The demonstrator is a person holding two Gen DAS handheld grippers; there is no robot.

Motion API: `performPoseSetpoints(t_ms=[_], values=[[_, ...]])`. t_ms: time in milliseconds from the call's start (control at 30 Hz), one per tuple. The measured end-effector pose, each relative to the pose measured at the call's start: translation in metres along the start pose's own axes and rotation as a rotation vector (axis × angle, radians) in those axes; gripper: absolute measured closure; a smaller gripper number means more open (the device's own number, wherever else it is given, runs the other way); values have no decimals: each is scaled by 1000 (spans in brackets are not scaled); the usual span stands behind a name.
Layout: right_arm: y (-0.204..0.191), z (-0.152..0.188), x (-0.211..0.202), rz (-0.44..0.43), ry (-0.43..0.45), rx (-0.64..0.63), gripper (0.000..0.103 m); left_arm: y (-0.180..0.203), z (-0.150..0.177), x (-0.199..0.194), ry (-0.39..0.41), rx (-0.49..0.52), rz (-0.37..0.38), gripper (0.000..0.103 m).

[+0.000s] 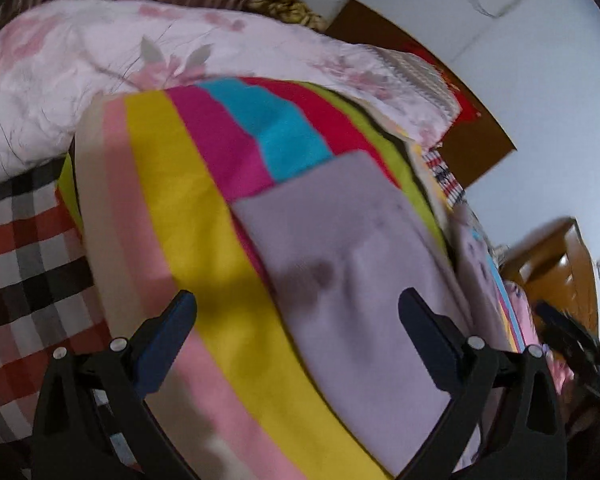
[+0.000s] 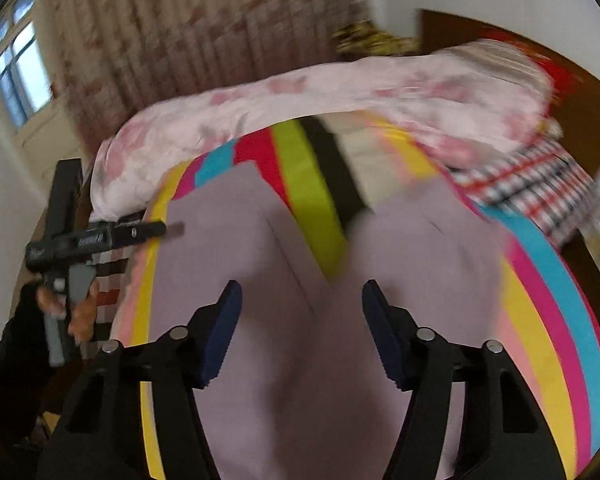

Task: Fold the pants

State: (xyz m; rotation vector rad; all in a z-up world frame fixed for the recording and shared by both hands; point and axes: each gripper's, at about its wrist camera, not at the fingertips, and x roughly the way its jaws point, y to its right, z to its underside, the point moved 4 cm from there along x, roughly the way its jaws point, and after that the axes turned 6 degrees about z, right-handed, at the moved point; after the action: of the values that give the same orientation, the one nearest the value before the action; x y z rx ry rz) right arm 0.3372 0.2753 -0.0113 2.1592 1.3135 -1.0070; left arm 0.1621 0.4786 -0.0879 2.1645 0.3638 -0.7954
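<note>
Both tongs, left (image 1: 298, 318) and right (image 2: 302, 316), gaping empty over pants (image 2: 284, 280) spread flat on bed (image 1: 172, 184), ready for folding.

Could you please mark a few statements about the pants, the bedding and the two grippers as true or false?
1. The pants are lilac and lie on a striped sheet. True.
2. The right gripper is clamped on a pant leg. False: its jaws stand apart with nothing pinched between them.
3. The two pant legs spread apart in a V, with striped sheet showing between them. True.
4. The left gripper holds the pants lifted off the bed. False: its jaws are wide open above the fabric, gripping nothing.
5. A pink floral quilt lies bunched beyond the pants. True.
6. The pants are already folded into a small square. False: both legs lie spread out.
</note>
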Motion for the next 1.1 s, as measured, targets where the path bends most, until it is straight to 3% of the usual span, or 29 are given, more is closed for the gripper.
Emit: performPoseSetpoints(t_ms=[200,367,433,500,700,800,933,967,1033,1067,1100], values=[[-35,-60,94,-81,-75,-77,55,-16,-28,24,35,21,-33,19],[-48,-63,137,-92,-119,-117,65,-11,-31,31,33,88,-89,31],[-48,-60,132,-122,-92,-125,81,-8,-28,29,51,125,-109,54],[-53,-60,130,-100,-67,-143,89,-4,-26,25,70,155,-79,98],[-56,-76,109,-66,31,-108,93,10,-36,-5,178,182,-29,99],[-61,-81,119,-39,12,-114,93,8,-43,1,163,174,-71,98],[-59,-72,147,-17,-56,-82,90,-10,-37,27,85,133,-107,97],[-57,-72,147,-23,-61,-66,89,-12,-35,27,90,129,-110,92],[-52,-75,136,-37,-81,-26,75,-14,-34,20,112,107,-144,72],[-48,-77,125,-51,-71,-13,74,-15,-35,14,131,100,-205,43],[-41,-79,110,-69,-44,0,71,-14,-35,1,177,97,-290,26]])
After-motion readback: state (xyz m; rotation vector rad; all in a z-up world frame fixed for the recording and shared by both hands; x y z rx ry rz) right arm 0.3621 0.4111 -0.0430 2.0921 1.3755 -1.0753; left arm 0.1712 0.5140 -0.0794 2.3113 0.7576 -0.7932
